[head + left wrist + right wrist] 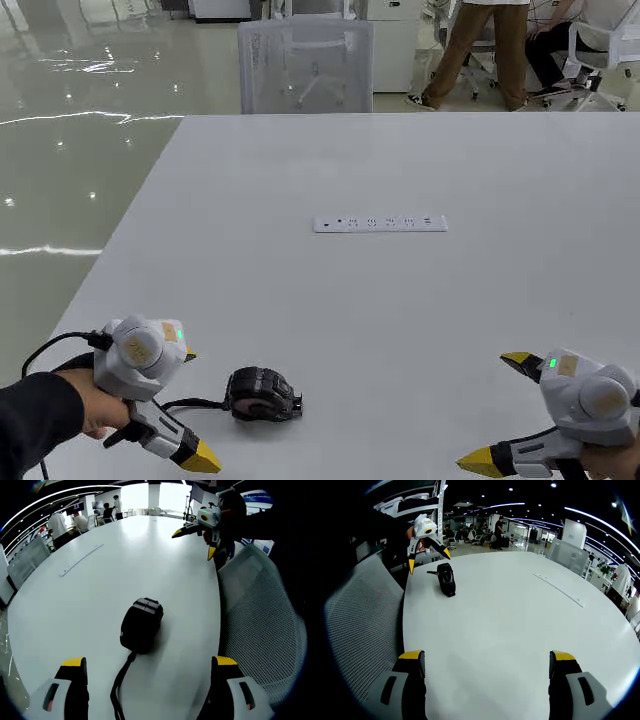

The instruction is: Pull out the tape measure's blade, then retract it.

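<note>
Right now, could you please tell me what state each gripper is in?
Left gripper: open, holding nothing; the tape measure lies just ahead of it.
Right gripper: open, holding nothing.

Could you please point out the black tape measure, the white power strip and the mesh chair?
Black tape measure (262, 392), head view, top of its case.
White power strip (380, 224), head view, middle of its face.
Pale mesh chair (305, 65), head view, centre of backrest.
</note>
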The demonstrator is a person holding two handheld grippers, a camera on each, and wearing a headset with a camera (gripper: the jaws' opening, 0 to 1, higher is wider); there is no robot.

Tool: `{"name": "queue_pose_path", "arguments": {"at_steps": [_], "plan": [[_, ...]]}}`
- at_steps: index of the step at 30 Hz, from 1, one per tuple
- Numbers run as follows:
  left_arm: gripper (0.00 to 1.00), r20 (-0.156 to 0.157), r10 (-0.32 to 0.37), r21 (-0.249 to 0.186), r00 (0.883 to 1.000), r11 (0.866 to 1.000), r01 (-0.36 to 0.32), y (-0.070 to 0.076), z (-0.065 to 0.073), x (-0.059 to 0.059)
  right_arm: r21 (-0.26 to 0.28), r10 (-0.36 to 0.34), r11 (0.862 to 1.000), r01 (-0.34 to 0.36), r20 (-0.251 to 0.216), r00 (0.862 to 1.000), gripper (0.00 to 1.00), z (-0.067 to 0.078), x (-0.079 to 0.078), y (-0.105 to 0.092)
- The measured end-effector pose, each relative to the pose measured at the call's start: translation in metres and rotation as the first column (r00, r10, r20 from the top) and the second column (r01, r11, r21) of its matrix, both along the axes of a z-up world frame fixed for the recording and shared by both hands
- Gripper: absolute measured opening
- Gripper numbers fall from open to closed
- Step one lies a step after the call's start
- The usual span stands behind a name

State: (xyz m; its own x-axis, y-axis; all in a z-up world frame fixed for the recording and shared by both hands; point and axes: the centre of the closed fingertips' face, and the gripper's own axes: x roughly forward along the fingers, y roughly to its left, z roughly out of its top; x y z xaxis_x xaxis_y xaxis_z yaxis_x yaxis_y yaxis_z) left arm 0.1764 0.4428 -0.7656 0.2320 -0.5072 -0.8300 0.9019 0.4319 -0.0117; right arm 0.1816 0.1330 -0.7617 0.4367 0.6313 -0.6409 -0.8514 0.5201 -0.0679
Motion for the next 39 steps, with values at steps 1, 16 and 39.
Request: {"name": "queue_pose_path", "arguments": {"at_steps": [1, 16, 39], "plan": [[0.99, 0.002, -0.014, 0.008, 1.0, 1.0, 0.014, -0.001, -0.001, 0.001, -0.001, 0.004, 1.0, -0.004, 0.001, 1.0, 1.0, 0.0, 0.001, 0.002], [0.94, -0.044, -0.229, 0.102, 0.972, 0.967, 0.232, -0.036, -0.016, 0.012, 0.005, 0.109, 0.994, -0.109, -0.008, 0.994, 1.0, -0.003, 0.019, 0.055], [0.57, -0.054, -0.313, 0.176, 0.948, 0.932, 0.317, -0.052, -0.026, 0.024, 0.001, 0.323, 0.946, -0.323, -0.05, 0.945, 0.99, -0.016, 0.018, 0.146]]}}
